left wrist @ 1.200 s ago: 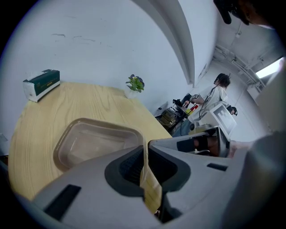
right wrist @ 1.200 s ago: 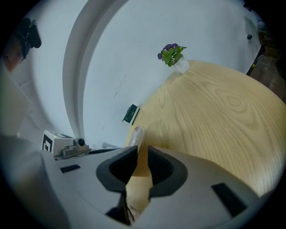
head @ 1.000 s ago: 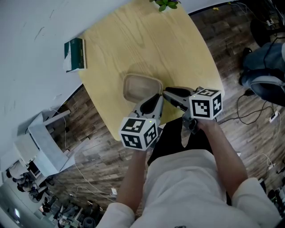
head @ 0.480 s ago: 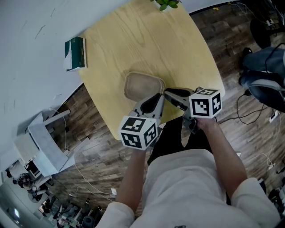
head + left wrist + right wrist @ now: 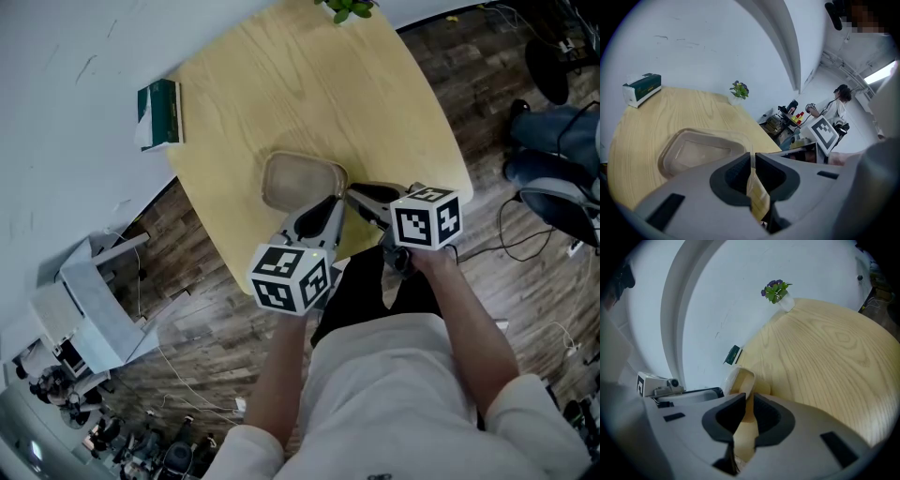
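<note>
The clear plastic container (image 5: pixel 298 180) sits on the round wooden counter (image 5: pixel 309 84), close to its near edge. The left claw (image 5: pixel 751 159) is closed on a thin strip of the container's near rim, jaws almost together. The right claw (image 5: pixel 749 397) comes in from the right and seems pinched on the same rim, though the clear plastic is hard to trace there. A green box (image 5: pixel 157 112) lies at the counter's far left, and a small potted plant (image 5: pixel 347 7) stands at the far edge
</note>
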Available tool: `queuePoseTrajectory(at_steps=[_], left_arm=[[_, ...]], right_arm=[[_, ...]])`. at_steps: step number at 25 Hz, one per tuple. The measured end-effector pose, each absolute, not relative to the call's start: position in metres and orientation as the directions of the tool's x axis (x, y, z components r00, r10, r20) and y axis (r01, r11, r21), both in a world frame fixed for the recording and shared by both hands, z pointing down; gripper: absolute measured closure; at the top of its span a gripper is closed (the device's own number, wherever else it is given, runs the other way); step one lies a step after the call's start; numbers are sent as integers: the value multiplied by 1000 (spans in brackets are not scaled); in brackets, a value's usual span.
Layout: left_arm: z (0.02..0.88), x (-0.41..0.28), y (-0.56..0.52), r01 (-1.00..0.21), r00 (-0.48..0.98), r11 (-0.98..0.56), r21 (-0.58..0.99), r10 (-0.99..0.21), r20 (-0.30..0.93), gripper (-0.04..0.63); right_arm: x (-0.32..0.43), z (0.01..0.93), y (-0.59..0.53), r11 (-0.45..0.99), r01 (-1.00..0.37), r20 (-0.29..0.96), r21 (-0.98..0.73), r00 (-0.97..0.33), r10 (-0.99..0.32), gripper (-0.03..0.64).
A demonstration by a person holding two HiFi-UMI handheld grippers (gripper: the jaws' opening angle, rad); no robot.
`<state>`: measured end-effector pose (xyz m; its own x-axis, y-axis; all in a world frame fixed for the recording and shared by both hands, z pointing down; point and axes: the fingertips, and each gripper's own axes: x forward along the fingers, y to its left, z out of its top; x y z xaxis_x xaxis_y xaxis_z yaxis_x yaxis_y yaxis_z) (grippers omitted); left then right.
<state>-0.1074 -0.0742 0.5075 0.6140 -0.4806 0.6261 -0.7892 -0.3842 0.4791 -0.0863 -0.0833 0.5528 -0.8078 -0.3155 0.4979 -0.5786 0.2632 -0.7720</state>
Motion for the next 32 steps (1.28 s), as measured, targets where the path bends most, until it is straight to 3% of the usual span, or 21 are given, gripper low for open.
queuePoseTrajectory(at_steps=[21, 32], left_arm=[[500, -112, -76, -771, 635, -370, 518, -503, 586, 560], [492, -115, -74, -761, 647, -378, 527, -499, 577, 560]], right_arm=[[-87, 553, -88, 223, -612, 525, -759, -778, -345, 520], [-92, 561, -85, 180, -633, 554, -753, -758, -345, 568]])
